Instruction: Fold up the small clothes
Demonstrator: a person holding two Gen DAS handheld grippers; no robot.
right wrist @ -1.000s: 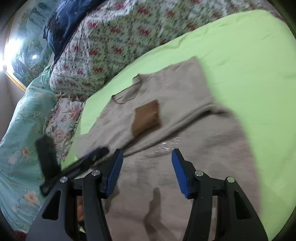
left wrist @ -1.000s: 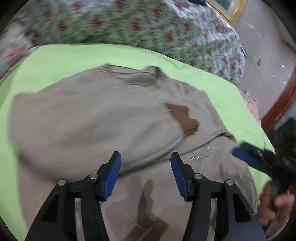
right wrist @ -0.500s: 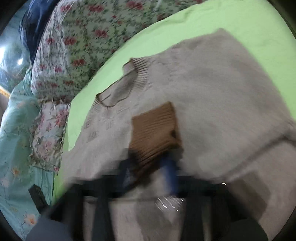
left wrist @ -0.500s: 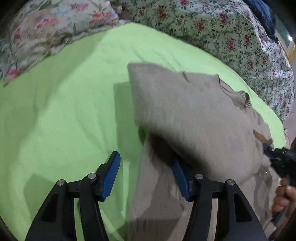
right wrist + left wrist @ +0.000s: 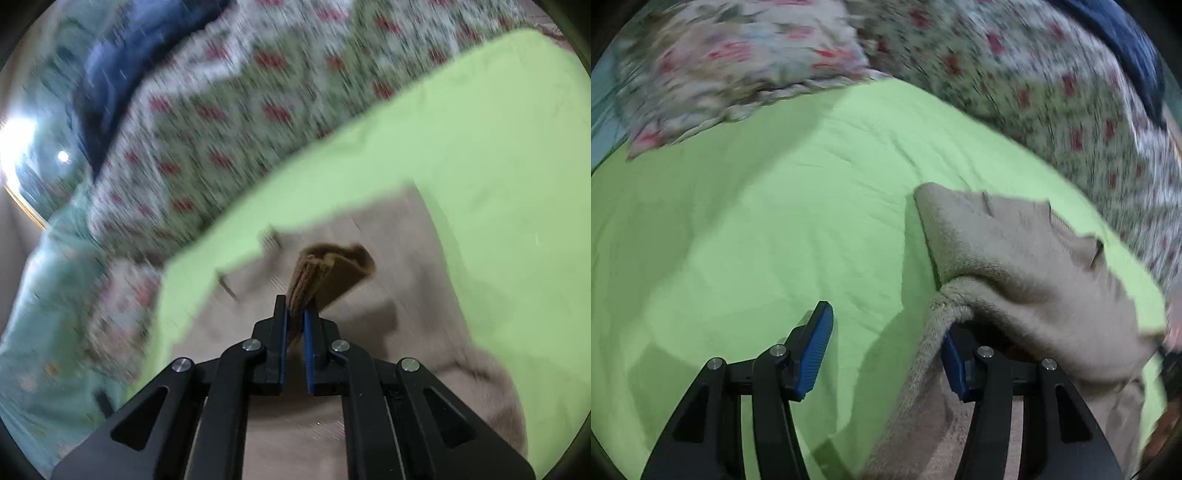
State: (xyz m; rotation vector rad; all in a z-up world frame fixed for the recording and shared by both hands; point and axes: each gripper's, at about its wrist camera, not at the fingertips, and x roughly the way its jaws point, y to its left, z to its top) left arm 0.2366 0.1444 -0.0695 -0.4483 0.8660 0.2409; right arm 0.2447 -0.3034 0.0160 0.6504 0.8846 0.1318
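Left wrist view. The left gripper (image 5: 886, 354) points steeply down at the lime-green bedsheet (image 5: 746, 236), both black arms entering from the bottom edge. The beige knitted sweater (image 5: 1015, 266) lies on the sheet at right, its near fold rising over the right-hand finger. Left blue-padded finger (image 5: 814, 350) stands clear over bare sheet, touching nothing. Right blue pad (image 5: 955, 363) sits under the draped sweater edge, partly hidden by the knit. Jaws stand about half apart and are closing slightly; the sweater edge hangs at the inner face of the right pad, and only sheet shows in the gap. No pinch visible: fingers released. A floral-print pillow (image 5: 713, 62) lies at upper left, blurred; a red-and-green floral quilt (image 5: 1034, 92) runs along the upper right with a dark blue cloth (image 5: 1123, 40) on it.

Right wrist view. The right gripper (image 5: 295, 317) points downward and forward over the sweater (image 5: 399, 266), which spreads from below the arms up to the centre on the green sheet (image 5: 498, 140). The brown ribbed sleeve cuff (image 5: 332, 269) stands up between the two blue pads (image 5: 282, 332), bunched and projecting beyond the fingertips. Jaws nearly together, clenched on the cuff. Frame is blurred. Sweater neckline (image 5: 269, 240) lies left of the cuff, detail unclear. A turquoise floral cover (image 5: 37, 314) fills the left edge.
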